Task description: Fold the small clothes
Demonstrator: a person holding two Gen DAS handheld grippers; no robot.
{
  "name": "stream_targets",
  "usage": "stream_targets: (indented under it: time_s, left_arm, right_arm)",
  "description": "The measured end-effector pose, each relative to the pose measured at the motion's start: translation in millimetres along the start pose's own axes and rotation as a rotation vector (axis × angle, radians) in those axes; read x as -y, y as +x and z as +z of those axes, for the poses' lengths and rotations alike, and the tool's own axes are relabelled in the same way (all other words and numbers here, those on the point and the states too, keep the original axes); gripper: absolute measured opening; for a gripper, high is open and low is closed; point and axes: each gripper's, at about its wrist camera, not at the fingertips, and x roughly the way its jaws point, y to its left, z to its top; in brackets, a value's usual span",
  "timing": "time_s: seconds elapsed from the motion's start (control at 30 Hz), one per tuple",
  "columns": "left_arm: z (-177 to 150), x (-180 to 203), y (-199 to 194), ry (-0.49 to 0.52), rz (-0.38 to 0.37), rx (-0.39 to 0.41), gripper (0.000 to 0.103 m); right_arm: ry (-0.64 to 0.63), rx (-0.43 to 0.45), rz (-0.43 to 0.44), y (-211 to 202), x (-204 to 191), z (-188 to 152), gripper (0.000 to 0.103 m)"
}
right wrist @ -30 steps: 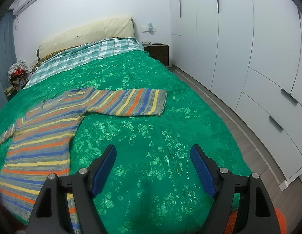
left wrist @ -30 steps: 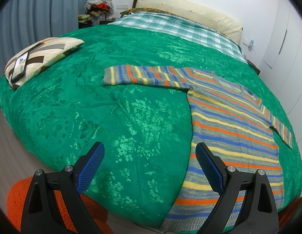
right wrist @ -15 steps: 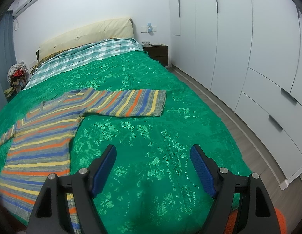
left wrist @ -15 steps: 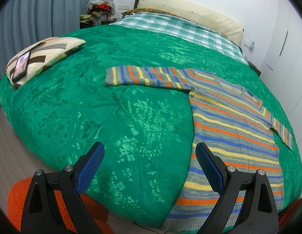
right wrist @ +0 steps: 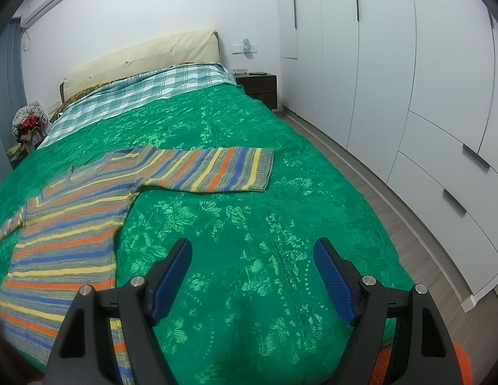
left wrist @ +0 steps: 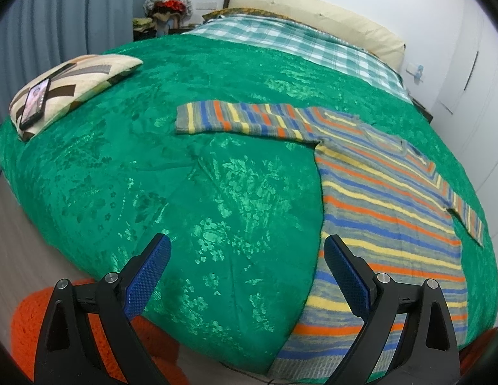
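Bed with shiny green floral bedspread point(left wrist: 216, 192): the striped knitted sweater point(left wrist: 383, 211) lies flat on it, both sleeves spread, no fold made yet. Your left hand-held gripper point(left wrist: 247, 268) and right hand-held gripper point(right wrist: 252, 271) hover at the foot edge, jaws apart and empty, so every fold is left.

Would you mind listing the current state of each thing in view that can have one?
Striped sweater: unfolded, flat on the green bedspread, sleeves spread sideways.
Left gripper: open, empty.
Right gripper: open, empty.
Phone: screen lit, lying on the patterned cushion.
Wardrobe doors: closed.
Wardrobe drawers: closed.
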Motion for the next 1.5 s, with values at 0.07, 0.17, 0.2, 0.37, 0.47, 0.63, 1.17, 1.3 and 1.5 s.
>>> stream_targets:
  time_s: [0.07,0.17,0.2,0.37,0.47,0.63,1.17,1.3,1.5]
  left_arm:
    - [-0.2,-0.8,1.0,-0.004,0.003,-0.004,0.097]
    - [0.2,-1.9,2.5,-0.012,0.005,-0.009,0.097]
    - [0.3,-2.2,3.0,-0.014,0.006,-0.010,0.097]
    - [0.6,-3.3,4.6,-0.021,0.011,-0.015,0.097]
    - [0.4,-3.7,4.6,-0.020,0.012,-0.011,0.097]
    - [0.4,-4.0,4.7,-0.020,0.015,-0.008,0.097]
    - [0.6,-5.3,2.4,-0.025,0.016,-0.002,0.097]
    - [0.3,-5.5,2.2,-0.024,0.017,0.000,0.097]
    - [0.4,-5.7,1.8,-0.023,0.017,0.002,0.097]
  right_arm:
    - [-0.001,-0.001,0.000,-0.8,0.2,1.0,0.078]
    - [0.002,-0.001,-0.002,-1.2,0.0,1.0,0.078]
    - [0.003,-0.002,-0.002,-1.6,-0.1,1.1,0.078]
    - [0.002,-0.002,-0.002,-1.1,-0.1,1.1,0.078]
    - [0.003,-0.002,-0.003,-1.5,0.0,1.3,0.078]
    - [0.006,0.000,-0.003,-1.1,-0.6,-0.2,0.078]
    - [0.005,-0.001,-0.005,-0.6,-0.3,-1.7,0.078]
    - [0.004,-0.002,-0.004,-0.5,-0.5,-1.9,0.078]
    - [0.005,-0.001,-0.004,-0.6,-0.5,-2.0,0.078]
